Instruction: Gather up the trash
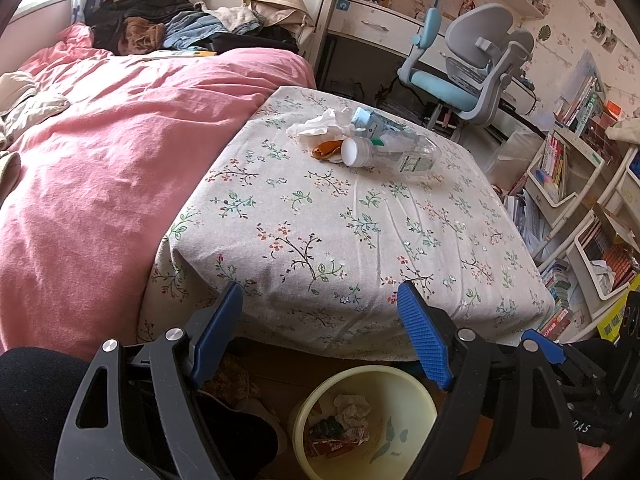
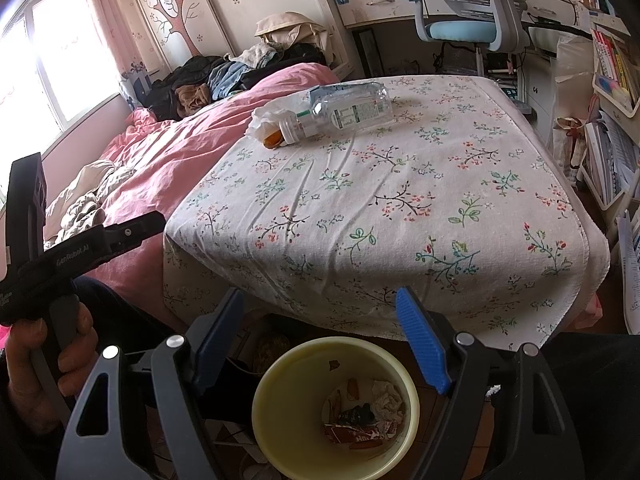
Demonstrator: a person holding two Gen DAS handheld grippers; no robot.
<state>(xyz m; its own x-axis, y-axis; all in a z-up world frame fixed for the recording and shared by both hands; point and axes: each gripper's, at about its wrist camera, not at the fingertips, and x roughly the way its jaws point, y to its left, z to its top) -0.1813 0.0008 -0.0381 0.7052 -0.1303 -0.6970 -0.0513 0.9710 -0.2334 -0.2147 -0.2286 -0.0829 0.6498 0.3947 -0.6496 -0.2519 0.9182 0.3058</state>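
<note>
Directly beneath both tools sits a round pale-yellow plastic waste bin (image 2: 335, 408) on the floor, already holding crumpled paper and wrappers. Over it the left tool (image 1: 320, 320) and the right tool (image 2: 320, 320) each stand released, blue-padded jaws spread wide with nothing between them.

Everything left to collect lies ahead of and above the tools, at the far end of the tabletop draped in a white floral cloth (image 2: 400, 200), well apart from either one. A clear plastic bottle with a white cap and green-printed label (image 2: 340, 114) lies on its side there. From the right tool its long axis runs roughly crosswise, cap toward the left and base toward the right; from the left tool (image 1: 394, 152) the cap end points back toward the tool and the body angles off to the right. Neither tool looks clearly nearer; the right one sees the bottle broadside, which should suit a grip across the body.

Touching the cap end are a crumpled white tissue (image 1: 318, 124) and a small orange scrap, possibly peel (image 1: 326, 150). A light-blue carton or packet (image 1: 366, 118) rests behind the bottle's neck. The bottle appears empty and light, so it would likely roll if nudged.
</note>
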